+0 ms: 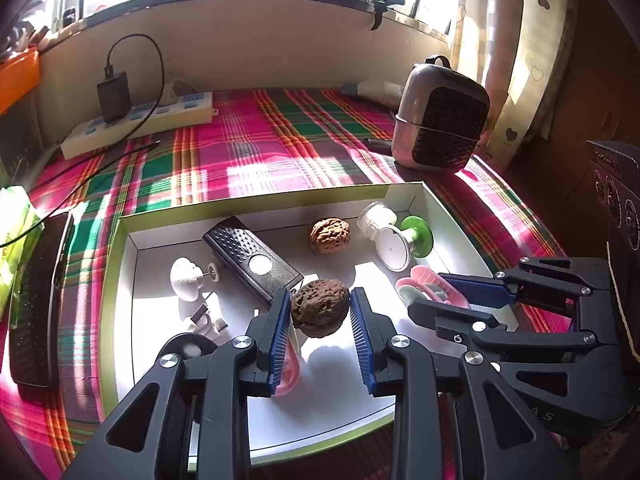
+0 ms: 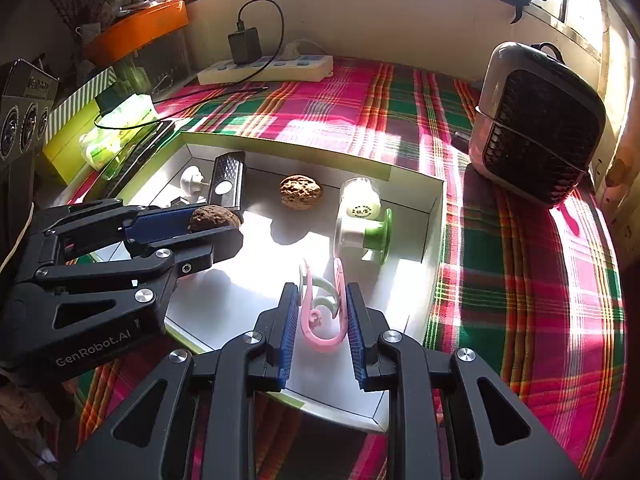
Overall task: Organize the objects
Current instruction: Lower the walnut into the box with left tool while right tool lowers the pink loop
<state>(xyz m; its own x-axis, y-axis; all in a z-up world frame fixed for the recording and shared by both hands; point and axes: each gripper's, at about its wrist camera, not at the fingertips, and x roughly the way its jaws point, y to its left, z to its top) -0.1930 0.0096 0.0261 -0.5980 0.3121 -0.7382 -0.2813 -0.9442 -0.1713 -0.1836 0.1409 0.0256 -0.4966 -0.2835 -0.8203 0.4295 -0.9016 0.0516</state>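
Note:
A shallow white box with a green rim [image 1: 256, 202] lies on the plaid cloth. My left gripper [image 1: 320, 304] is shut on a dark walnut [image 1: 319, 313] and holds it above the box floor; it also shows in the right wrist view [image 2: 214, 218]. My right gripper [image 2: 322, 300] is shut on a pink hair claw clip [image 2: 322, 320], over the box's near right part; the clip also shows in the left wrist view [image 1: 434, 286]. In the box lie a lighter walnut [image 1: 330, 235], a black remote-like device [image 1: 252, 264], a green-and-white spool [image 1: 404, 240], and a small white jar [image 2: 360, 200].
A grey and black fan heater [image 1: 438, 124] stands at the back right. A white power strip [image 1: 140, 124] with a black charger lies at the back left. A dark flat object [image 1: 38, 300] and a green packet [image 1: 14, 240] lie left of the box.

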